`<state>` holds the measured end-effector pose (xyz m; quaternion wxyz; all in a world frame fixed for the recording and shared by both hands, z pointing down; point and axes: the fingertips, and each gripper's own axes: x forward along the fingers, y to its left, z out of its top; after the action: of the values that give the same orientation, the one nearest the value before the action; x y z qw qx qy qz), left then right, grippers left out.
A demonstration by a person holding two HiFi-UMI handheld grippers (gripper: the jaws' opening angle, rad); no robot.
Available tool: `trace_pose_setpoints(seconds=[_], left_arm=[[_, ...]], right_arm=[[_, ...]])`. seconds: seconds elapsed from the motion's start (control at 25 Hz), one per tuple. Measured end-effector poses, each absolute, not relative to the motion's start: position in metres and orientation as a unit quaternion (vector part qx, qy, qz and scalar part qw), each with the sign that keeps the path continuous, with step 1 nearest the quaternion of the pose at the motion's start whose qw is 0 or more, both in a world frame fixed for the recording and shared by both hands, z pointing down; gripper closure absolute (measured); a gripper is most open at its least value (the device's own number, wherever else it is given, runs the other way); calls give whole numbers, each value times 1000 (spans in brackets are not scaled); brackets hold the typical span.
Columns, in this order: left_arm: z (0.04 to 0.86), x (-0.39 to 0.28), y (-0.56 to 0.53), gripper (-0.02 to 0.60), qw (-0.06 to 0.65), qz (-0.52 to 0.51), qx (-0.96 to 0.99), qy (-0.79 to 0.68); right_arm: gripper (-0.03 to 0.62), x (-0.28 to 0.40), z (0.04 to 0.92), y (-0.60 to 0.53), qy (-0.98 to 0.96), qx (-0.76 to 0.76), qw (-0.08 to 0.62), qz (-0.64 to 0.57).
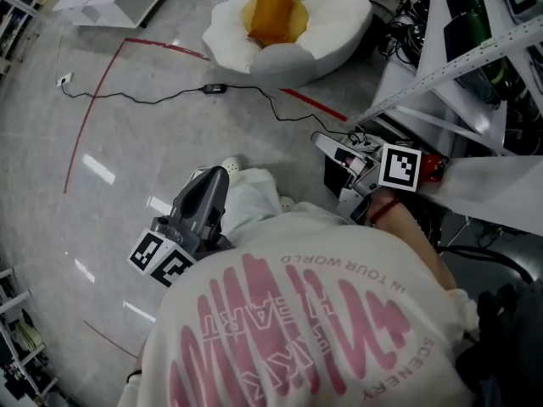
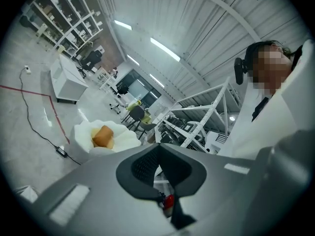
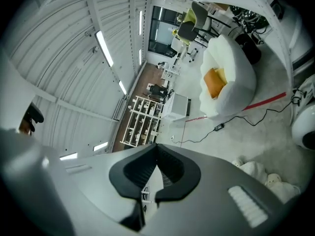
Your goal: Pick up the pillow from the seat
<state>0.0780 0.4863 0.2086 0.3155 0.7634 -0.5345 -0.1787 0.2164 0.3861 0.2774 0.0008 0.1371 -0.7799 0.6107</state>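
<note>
The pillow (image 1: 271,13) lay in the white seat (image 1: 344,25) at the frame's top centre. The left gripper (image 1: 214,181) and right gripper (image 1: 327,145), lower down, had their jaws pressed together and empty, likely because the seat was not yet within reach.

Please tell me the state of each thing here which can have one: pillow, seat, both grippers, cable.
pillow: lying in the seat, not held.
seat: on the floor, holding the pillow.
left gripper: jaws shut, nothing between them.
right gripper: jaws shut, nothing between them.
cable: lying loose on the floor.
</note>
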Motion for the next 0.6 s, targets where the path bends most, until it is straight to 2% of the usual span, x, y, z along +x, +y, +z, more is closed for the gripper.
trace_pose_setpoints(seconds=[0.28,0.6], left_arm=[[210,60,429,571,345,-136,807,-459],[203,5,379,571,345,-135,821,-434]], right_arm=[[591,213,274,347,-739,209,-45,639],[591,153,273,314,-727,216,-73,647]])
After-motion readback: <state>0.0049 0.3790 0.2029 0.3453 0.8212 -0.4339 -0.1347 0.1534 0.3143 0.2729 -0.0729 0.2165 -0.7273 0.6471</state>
